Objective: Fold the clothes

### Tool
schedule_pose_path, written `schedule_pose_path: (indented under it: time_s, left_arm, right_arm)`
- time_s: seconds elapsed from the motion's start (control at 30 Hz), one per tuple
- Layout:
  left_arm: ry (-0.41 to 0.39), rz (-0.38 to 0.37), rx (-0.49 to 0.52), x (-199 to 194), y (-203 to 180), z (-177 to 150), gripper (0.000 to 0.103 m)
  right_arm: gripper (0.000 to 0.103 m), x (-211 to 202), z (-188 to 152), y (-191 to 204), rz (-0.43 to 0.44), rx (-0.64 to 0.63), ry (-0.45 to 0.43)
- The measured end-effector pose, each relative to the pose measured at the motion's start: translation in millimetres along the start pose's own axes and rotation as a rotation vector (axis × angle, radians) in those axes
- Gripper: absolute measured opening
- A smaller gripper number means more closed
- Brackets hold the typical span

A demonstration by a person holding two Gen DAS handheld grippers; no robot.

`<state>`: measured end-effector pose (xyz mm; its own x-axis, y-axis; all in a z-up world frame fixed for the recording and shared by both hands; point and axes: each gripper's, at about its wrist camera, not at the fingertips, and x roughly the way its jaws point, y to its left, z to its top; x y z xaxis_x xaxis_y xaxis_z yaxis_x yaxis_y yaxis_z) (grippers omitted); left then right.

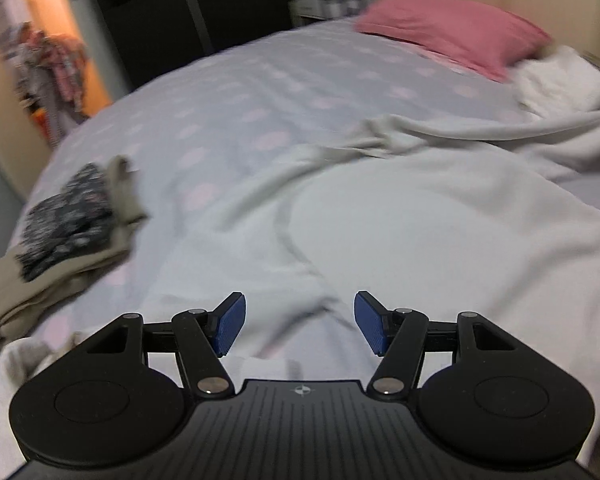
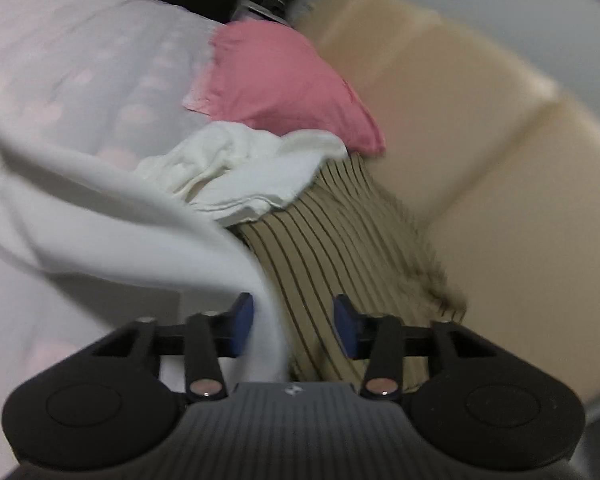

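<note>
A pale grey-white garment (image 1: 400, 216) lies spread and rumpled across the bed, right in front of my left gripper (image 1: 300, 322), which is open just above its near edge with nothing between the blue pads. In the right wrist view an edge of the same pale garment (image 2: 112, 224) drapes down between the fingers of my right gripper (image 2: 294, 326). Those fingers stand apart and open, with the cloth against the left pad (image 2: 242, 330). Under this gripper lies a tan striped cloth (image 2: 340, 240). The right view is motion-blurred.
The bed sheet (image 1: 240, 92) is lilac with pink dots. A folded pile, a dark patterned piece on a beige one (image 1: 72, 216), lies at the bed's left edge. A pink pillow (image 1: 452, 28) and a white crumpled cloth (image 2: 240, 172) sit near the cream headboard (image 2: 480, 140).
</note>
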<state>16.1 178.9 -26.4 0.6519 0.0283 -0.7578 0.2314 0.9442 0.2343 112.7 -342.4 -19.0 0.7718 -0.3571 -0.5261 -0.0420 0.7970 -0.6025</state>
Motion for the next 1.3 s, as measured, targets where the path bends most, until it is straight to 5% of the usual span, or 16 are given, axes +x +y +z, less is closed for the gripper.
schedule_pose_path:
  time_s: [0.13, 0.27, 0.43, 0.57, 0.8, 1.03, 1.3]
  left_arm:
    - [0.003, -0.056, 0.134, -17.2, -63.1, -29.2, 0.061]
    - [0.006, -0.113, 0.268, -34.5, -126.3, -58.4, 0.061]
    - [-0.040, -0.144, 0.363, -54.2, -197.1, -117.1, 0.063]
    - [-0.076, -0.084, 0.533, -64.9, -247.8, -172.5, 0.063]
    - [-0.195, 0.132, 0.689, -46.3, -276.9, -216.6, 0.071]
    - [-0.161, 0.229, 0.570, -27.2, -253.7, -207.6, 0.071]
    - [-0.165, 0.165, 0.440, -44.1, -236.2, -197.2, 0.052]
  right_arm:
    - [0.056, -41.3, -10.7, 50.9, 0.344, -0.230, -0.157]
    - [0.058, -101.4, -32.9, 118.6, 0.691, -0.531, -0.200]
    - [0.065, -168.1, -87.7, 171.9, 0.859, -0.835, -0.243]
    - [0.066, -184.6, -141.2, 196.6, 0.795, -1.006, -0.316]
    - [0.066, -166.5, -177.5, 223.8, 0.646, -1.073, -0.330]
    - [0.066, -155.5, -171.1, 214.0, 0.610, -1.012, -0.311]
    - [0.064, -144.1, -156.5, 207.5, 0.589, -0.892, -0.289]
